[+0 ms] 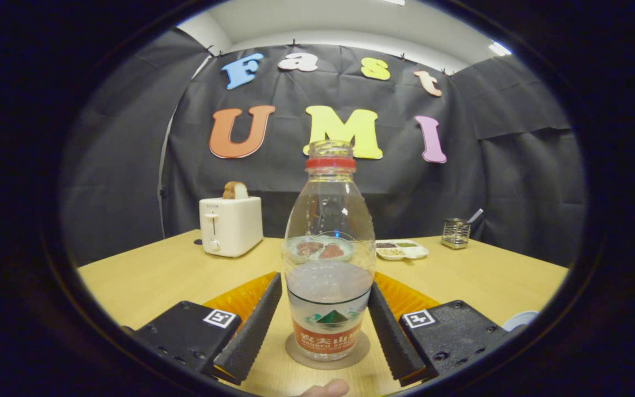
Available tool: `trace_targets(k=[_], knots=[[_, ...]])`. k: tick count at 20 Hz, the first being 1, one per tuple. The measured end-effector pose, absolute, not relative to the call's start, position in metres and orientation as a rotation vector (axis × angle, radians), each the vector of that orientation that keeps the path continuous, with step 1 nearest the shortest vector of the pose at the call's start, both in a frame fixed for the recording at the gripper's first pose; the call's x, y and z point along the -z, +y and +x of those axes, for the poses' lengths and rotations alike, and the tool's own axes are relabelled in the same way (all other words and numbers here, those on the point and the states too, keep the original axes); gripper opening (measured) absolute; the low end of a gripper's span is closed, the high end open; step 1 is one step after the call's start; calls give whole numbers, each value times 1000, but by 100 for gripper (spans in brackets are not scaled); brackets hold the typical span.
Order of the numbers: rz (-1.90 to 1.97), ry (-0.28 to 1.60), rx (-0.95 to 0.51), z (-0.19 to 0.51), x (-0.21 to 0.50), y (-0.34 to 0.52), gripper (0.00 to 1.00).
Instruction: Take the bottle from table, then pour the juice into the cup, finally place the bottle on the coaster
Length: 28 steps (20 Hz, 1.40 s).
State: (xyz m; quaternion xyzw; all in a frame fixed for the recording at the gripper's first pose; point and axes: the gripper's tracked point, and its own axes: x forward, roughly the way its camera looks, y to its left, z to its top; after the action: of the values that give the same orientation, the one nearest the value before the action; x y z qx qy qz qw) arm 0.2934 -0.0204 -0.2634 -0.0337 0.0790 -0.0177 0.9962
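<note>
A clear plastic bottle (328, 264) with a red neck ring and no cap stands upright on a round brown coaster (302, 353). Clear liquid fills roughly its lower half. My gripper (326, 281) has one finger on each side of the bottle, and both fingertips (273, 292) touch its sides at about the liquid's level. A white rim (520, 320), perhaps the cup, peeks out beyond the right finger's base, mostly hidden. A person's fingertip (326, 389) shows just below the coaster.
On the wooden table (152, 275), a white toaster (231, 226) with bread in it stands at the back left. A white divided dish (403, 250) and a small metal holder (455, 232) sit at the back right. A small bowl (320, 249) lies behind the bottle.
</note>
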Motion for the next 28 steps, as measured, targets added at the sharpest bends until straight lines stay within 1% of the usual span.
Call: trace_targets(k=[5, 9, 16, 19, 24, 28], knots=[[-110, 135, 94, 272, 226, -28, 99], [-73, 101, 79, 245, 182, -25, 100], [-96, 70, 67, 166, 91, -39, 100], [-87, 86, 52, 130, 58, -38, 100], [-122, 123, 76, 78, 16, -42, 100], [-119, 124, 67, 47, -7, -37, 100]])
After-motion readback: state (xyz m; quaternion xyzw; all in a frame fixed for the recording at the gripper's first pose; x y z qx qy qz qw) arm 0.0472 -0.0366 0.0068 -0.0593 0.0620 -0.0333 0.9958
